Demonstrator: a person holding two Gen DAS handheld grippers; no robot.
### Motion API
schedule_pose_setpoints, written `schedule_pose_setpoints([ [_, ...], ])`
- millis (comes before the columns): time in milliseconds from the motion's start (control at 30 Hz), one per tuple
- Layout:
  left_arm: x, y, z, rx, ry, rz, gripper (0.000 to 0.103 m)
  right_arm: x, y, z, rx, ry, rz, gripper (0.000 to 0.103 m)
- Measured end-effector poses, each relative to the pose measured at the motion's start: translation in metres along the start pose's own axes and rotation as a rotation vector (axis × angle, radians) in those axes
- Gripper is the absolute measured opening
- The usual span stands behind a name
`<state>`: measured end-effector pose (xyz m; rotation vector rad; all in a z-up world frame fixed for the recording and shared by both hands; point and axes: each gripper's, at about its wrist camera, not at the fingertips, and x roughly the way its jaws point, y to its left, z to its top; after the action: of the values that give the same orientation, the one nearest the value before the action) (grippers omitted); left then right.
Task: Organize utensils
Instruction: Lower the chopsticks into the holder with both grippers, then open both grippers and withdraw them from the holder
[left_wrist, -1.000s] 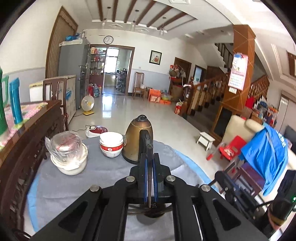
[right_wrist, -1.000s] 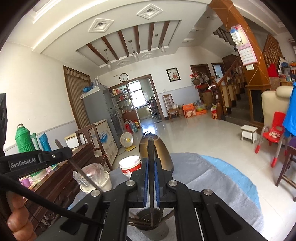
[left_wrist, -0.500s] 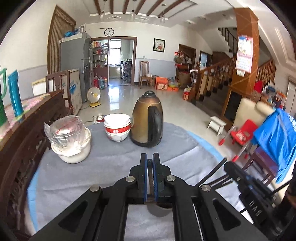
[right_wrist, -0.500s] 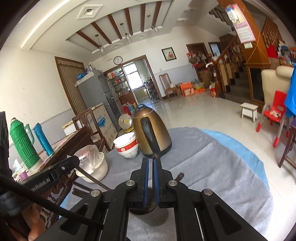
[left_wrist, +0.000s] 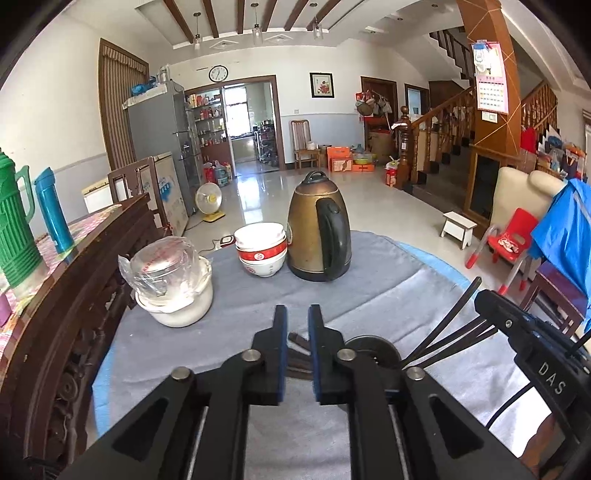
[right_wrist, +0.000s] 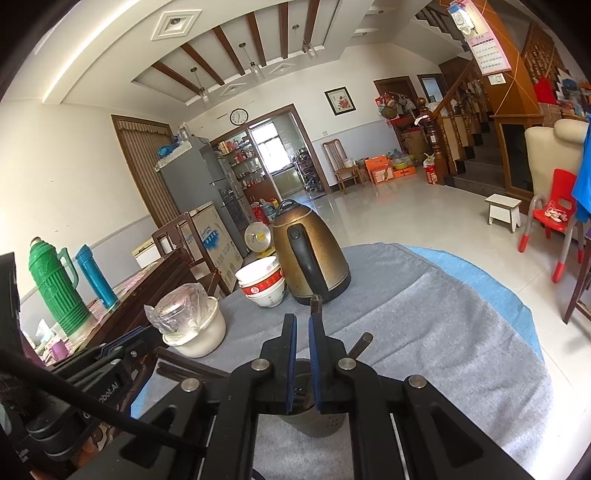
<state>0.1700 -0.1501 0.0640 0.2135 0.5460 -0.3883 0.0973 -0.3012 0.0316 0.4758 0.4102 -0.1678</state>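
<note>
A grey perforated utensil holder (right_wrist: 319, 424) stands on the grey cloth right under my right gripper (right_wrist: 302, 317). That gripper is shut on a dark chopstick (right_wrist: 315, 303) whose end pokes up just past its fingertips. Another chopstick (right_wrist: 364, 341) leans out of the holder. In the left wrist view the holder (left_wrist: 371, 345) shows to the right of my left gripper (left_wrist: 297, 308), with several dark chopsticks (left_wrist: 443, 332) fanning out of it below the right gripper (left_wrist: 484, 299). The left jaws are opening. Dark chopsticks (left_wrist: 295, 341) lie low in their gap, free of the pads.
A brass kettle (left_wrist: 319, 236), stacked red-and-white bowls (left_wrist: 262, 251) and a white pot with a wrapped glass (left_wrist: 173, 295) stand at the back of the round table. A dark wooden sideboard (left_wrist: 74, 295) borders the left. The table edge (right_wrist: 524, 317) curves on the right.
Both grippers have come down towards the table and the holder. The left jaws, shut on a thin stick before, now stand apart. The right gripper's chopstick has sunk into the holder.
</note>
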Motion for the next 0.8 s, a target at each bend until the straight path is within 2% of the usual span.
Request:
schedule_pose_setpoints([
  [67, -0.003, 0.000, -0.002, 0.008, -0.009, 0.013, 0.033, -0.001, 0.000, -0.001, 0.004, 0.006, 0.009, 0.009],
  [100, -0.005, 0.000, -0.003, 0.013, -0.018, 0.024, 0.036, -0.001, 0.000, -0.001, 0.006, 0.011, 0.012, 0.009],
  [233, -0.009, 0.000, -0.005, 0.022, -0.027, 0.035, 0.039, 0.001, -0.002, -0.004, 0.022, 0.038, 0.021, 0.009],
  [333, -0.012, 0.000, -0.007, 0.029, -0.035, 0.053, 0.045, 0.001, -0.004, -0.006, 0.031, 0.042, 0.025, 0.009],
  [400, -0.013, 0.000, -0.009, 0.037, -0.037, 0.066, 0.054, 0.000, -0.005, -0.007, 0.033, 0.046, 0.031, 0.009],
  [533, -0.017, -0.001, -0.012, 0.051, -0.040, 0.086, 0.059, -0.002, -0.006, -0.008, 0.040, 0.059, 0.054, 0.009],
  [600, -0.019, -0.001, -0.015, 0.053, -0.035, 0.096, 0.069, -0.004, -0.007, -0.010, 0.037, 0.067, 0.059, 0.010],
  [767, -0.026, 0.003, -0.024, 0.042, -0.017, 0.101, 0.082, -0.012, -0.017, -0.016, 0.047, 0.074, 0.067, 0.017],
  [800, -0.027, 0.003, -0.027, 0.040, -0.013, 0.103, 0.085, -0.013, -0.019, -0.017, 0.049, 0.076, 0.065, 0.023],
])
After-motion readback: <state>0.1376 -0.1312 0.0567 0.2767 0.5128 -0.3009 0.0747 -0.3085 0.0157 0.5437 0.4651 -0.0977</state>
